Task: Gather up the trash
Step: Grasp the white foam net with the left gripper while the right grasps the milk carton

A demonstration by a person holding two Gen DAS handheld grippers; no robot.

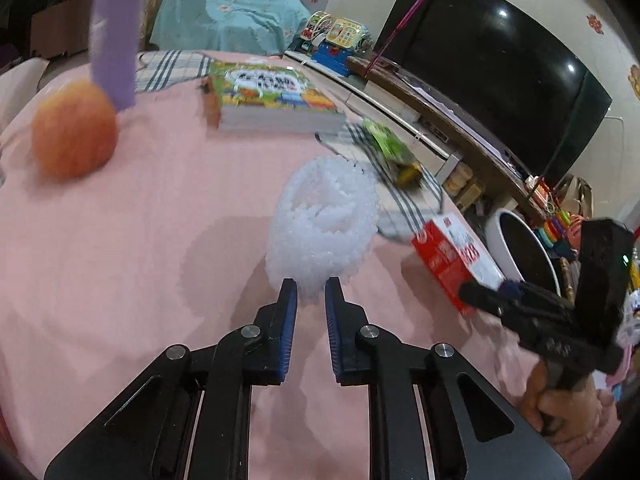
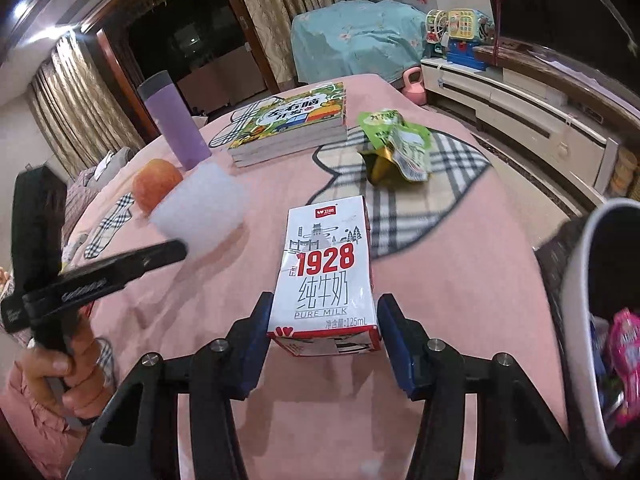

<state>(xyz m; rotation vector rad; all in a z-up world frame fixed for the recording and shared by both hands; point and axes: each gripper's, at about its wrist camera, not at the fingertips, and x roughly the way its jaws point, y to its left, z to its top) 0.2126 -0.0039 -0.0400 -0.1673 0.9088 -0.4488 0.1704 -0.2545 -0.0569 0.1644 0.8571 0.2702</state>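
Note:
A white foam fruit net point(image 1: 324, 216) stands on the pink tablecloth point(image 1: 120, 248), and my left gripper point(image 1: 311, 288) is shut on its near lower edge. In the right wrist view the foam net point(image 2: 200, 204) is blurred at the tip of the left gripper point(image 2: 176, 249). A white and red milk carton point(image 2: 326, 272) marked 1928 lies between the pads of my right gripper point(image 2: 324, 314), which is shut on its near end. From the left wrist view the carton point(image 1: 452, 256) and the right gripper point(image 1: 484, 296) are at the table's right edge. A crumpled green snack bag point(image 2: 396, 144) lies farther back.
A white bin point(image 2: 580, 300) with a dark liner and pink wrappers stands close on the right, beside the table. An apple point(image 2: 156, 184), a purple bottle point(image 2: 174, 120) and a thick book point(image 2: 292, 124) sit at the back. A person's hand point(image 2: 72, 368) holds the left gripper's handle.

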